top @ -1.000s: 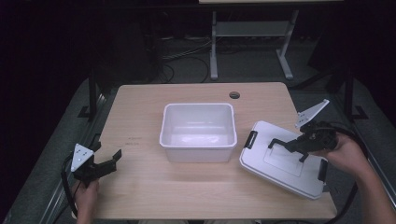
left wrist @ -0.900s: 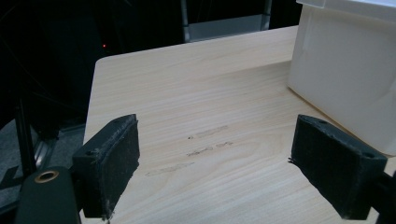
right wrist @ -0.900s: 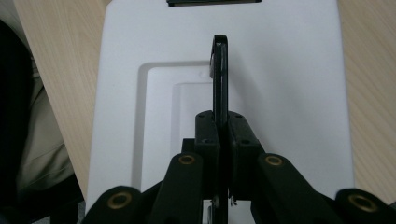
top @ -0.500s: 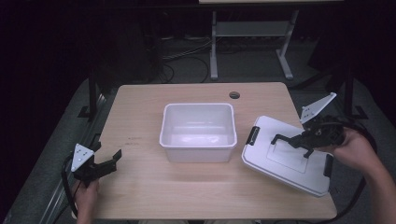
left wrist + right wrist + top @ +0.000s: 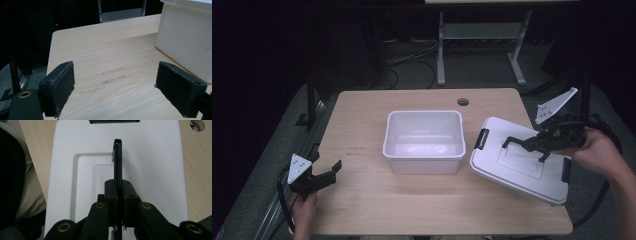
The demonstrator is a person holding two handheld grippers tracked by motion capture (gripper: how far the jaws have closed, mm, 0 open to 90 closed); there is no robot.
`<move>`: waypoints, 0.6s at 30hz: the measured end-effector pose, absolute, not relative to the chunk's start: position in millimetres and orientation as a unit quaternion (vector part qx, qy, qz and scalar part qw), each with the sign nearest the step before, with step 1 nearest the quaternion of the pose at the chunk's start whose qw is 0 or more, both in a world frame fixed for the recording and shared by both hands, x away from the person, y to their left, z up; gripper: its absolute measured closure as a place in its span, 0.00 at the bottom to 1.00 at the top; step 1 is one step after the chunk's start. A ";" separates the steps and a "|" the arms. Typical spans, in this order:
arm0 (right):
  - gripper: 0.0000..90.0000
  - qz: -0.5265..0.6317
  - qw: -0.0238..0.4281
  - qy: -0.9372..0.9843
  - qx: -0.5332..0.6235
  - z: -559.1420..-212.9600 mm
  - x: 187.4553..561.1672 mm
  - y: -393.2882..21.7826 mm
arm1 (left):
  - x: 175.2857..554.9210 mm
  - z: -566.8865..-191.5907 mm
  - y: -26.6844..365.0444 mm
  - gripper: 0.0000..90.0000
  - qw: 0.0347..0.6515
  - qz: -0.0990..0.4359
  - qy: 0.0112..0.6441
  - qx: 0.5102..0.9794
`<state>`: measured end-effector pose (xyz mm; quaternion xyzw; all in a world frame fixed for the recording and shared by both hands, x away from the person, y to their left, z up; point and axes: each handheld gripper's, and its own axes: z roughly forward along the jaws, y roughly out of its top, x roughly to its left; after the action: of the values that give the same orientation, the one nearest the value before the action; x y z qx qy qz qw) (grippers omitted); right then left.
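Note:
A white lid (image 5: 507, 172) with a black handle (image 5: 523, 142) and black end latches is at the table's right, tilted and raised off the wood. My right gripper (image 5: 539, 145) is shut on that handle; in the right gripper view its pads (image 5: 110, 192) pinch the thin black handle (image 5: 117, 157) over the lid (image 5: 150, 157). An empty white bin (image 5: 424, 165) stands at the table's centre. My left gripper (image 5: 325, 158) hovers at the front left, open, with bare wood between its pads (image 5: 60, 85). The bin's wall (image 5: 185, 42) shows to its right.
A cable hole (image 5: 463, 102) sits in the wooden table (image 5: 362, 205) near the far edge. A metal stand (image 5: 482, 35) and cables are on the dark floor beyond. A person's trouser leg (image 5: 27, 195) lies by the lid's left edge.
My right gripper has risen, and the lid has come up with it by the handle and shifted slightly right. The left gripper has stayed in place.

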<state>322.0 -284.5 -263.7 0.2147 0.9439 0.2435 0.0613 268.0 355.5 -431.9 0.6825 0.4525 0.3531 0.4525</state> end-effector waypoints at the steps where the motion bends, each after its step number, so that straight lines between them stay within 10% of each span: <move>1: 0.94 0.245 0.064 0.944 0.212 -261.5 322.1 -283.6 | 268.0 -431.9 355.5 0.16 0.452 0.353 0.452 0.683; 18: 0.94 0.246 0.074 0.951 0.173 -229.8 335.2 -250.1 | 267.7 -431.2 358.8 0.16 0.453 0.354 0.455 0.680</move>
<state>335.2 -250.1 -229.8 0.1732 0.9508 0.2459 0.0742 267.7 358.8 -431.2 0.6803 0.4546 0.3544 0.4528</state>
